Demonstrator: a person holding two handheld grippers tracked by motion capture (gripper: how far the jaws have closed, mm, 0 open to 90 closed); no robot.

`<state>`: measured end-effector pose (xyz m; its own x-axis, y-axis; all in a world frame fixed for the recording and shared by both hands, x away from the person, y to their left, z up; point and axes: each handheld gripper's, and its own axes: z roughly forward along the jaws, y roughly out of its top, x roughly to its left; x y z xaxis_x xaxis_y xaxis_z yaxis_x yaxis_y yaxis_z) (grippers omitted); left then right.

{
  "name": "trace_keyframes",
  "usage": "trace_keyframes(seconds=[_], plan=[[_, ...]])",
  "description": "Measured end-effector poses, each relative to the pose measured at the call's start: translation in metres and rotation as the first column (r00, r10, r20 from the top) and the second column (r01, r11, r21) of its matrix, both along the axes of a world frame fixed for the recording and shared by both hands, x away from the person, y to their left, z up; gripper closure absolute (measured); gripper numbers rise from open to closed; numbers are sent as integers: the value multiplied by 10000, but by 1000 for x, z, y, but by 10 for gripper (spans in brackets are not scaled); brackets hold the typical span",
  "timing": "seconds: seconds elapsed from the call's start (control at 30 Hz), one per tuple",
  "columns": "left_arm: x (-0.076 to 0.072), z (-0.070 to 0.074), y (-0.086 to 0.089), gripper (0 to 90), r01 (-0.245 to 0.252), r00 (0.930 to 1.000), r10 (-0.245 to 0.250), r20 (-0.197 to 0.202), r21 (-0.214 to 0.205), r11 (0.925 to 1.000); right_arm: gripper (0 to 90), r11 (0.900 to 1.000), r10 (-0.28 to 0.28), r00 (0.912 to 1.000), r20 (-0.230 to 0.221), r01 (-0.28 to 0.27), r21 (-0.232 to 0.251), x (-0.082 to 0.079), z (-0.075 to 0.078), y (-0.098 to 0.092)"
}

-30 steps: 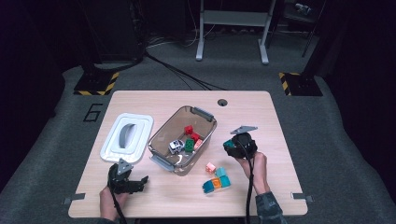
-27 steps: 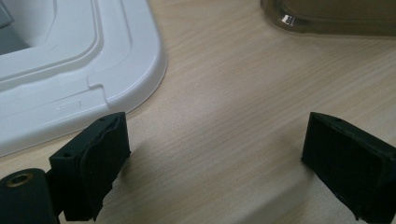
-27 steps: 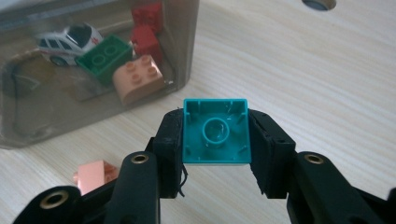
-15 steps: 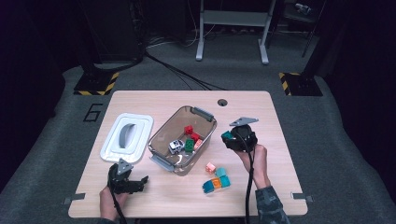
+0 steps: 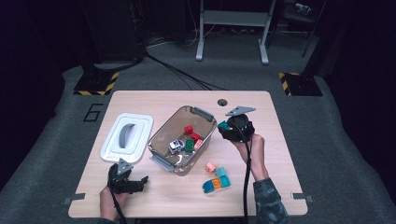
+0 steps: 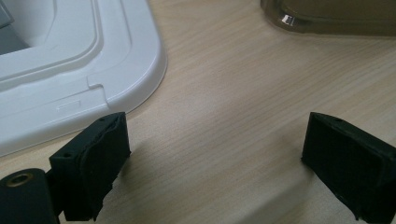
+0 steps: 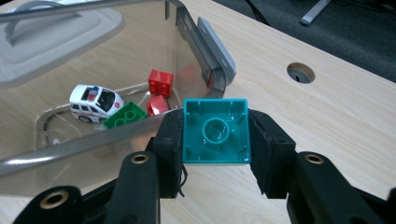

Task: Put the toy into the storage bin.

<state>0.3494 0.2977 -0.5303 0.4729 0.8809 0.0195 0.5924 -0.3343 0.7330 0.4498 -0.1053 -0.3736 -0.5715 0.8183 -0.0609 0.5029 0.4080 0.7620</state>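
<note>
beside the clear bin (image 5: 164, 161), the right hand-held gripper (image 7: 215, 135) clamps a teal block (image 7: 215, 131) above the surface; next it needs carrying over the rim and releasing. left hand-held gripper (image 6: 215, 154) rests wide open, empty.

A lab: hazard-striped floor plates (image 5: 95, 83), floor cables (image 5: 177, 70), metal stand (image 5: 232, 28).

bright table, dark surroundings, soft focus
</note>
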Motion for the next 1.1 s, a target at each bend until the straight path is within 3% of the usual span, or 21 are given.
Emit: trace_keyframes(seconds=[0.47, 0.67, 0.9, 1.0, 1.1], plan=[[0, 0, 0, 74, 6, 10000, -6, -5, -7, 10000, 587, 9983, 560, 9984, -64, -561, -142, 19, 9, 27], [0, 0, 1, 74, 70, 10000, -69, -38, 63, 10000, 587, 9959, 868, 9962, -89, -869, -238, 28, 4, 39], [0, 0, 1, 75, 65, 10000, -65, -30, 68, 10000, 586, 9939, 961, 9938, -566, -989, -489, 36, -4, 52], [0, 0, 0, 74, 61, 10000, -61, -20, 73, 10000, 585, 9902, 1112, 9926, -481, -1148, -800, 38, -9, 56], [0, 0, 0, 75, -13, 10000, 12, 76, 81, 10000, 585, 9892, 1034, 9922, -691, -1099, -971, 37, -12, 59]])
